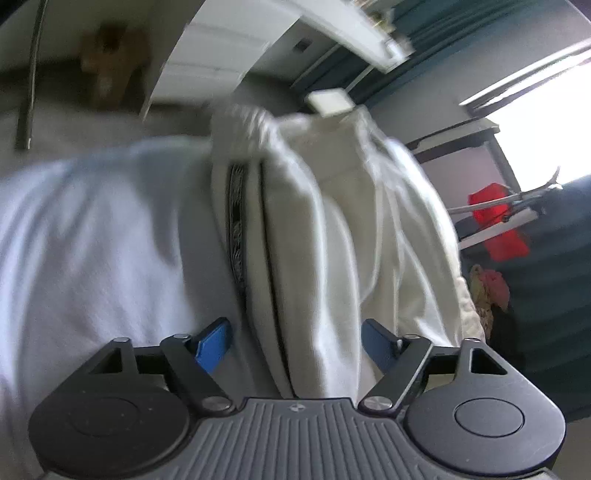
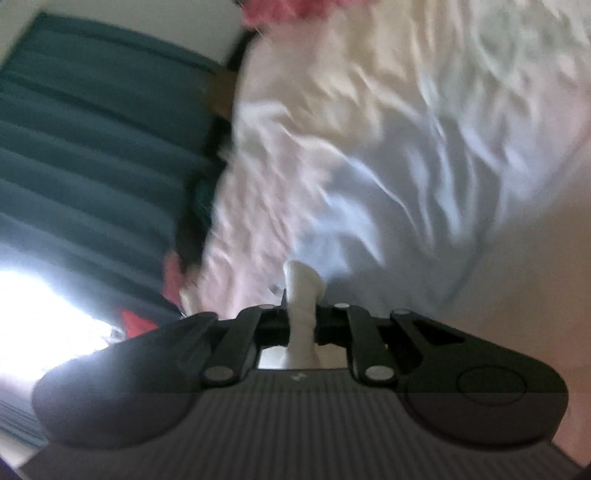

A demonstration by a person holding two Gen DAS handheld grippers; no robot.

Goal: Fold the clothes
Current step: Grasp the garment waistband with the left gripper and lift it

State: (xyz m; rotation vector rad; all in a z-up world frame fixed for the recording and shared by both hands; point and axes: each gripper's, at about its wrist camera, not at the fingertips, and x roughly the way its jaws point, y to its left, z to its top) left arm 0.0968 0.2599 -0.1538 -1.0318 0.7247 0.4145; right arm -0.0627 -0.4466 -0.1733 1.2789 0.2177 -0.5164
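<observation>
Behind the work area one teal curtain [image 2: 92, 129] is hanging in pleats, with glare from one window [image 1: 546, 107] washing out part of both views. One red object [image 1: 498, 221] is sitting near the window; what it is cannot be told. One white cabinet [image 1: 221, 48] is showing at the top of the left wrist view, heavily blurred.

Clothes count: one cream garment [image 1: 332, 221], bunched and hanging in long folds, with one dark patterned band [image 1: 236, 221] running down it. It is lying against one pale blue-white sheet [image 1: 92, 240] that is covering the surface to the left. One pink-and-yellow bundle [image 1: 487, 288] is sitting just beside the garment's right edge.

Left gripper [image 1: 295, 339]: two blue-tipped fingers [image 1: 212, 343] are standing wide apart, with the garment's folds passing between them; neither pad is pressing cloth.

Right gripper [image 2: 301, 314]: jaws are drawn in narrow and pinching one twisted tuft of white cloth [image 2: 303, 291], which is sticking up between them. Beyond it, rumpled white fabric [image 2: 406, 147] is filling most of the view; motion blur is hiding its seams. One pink patch [image 2: 280, 11] is showing at the top edge.
</observation>
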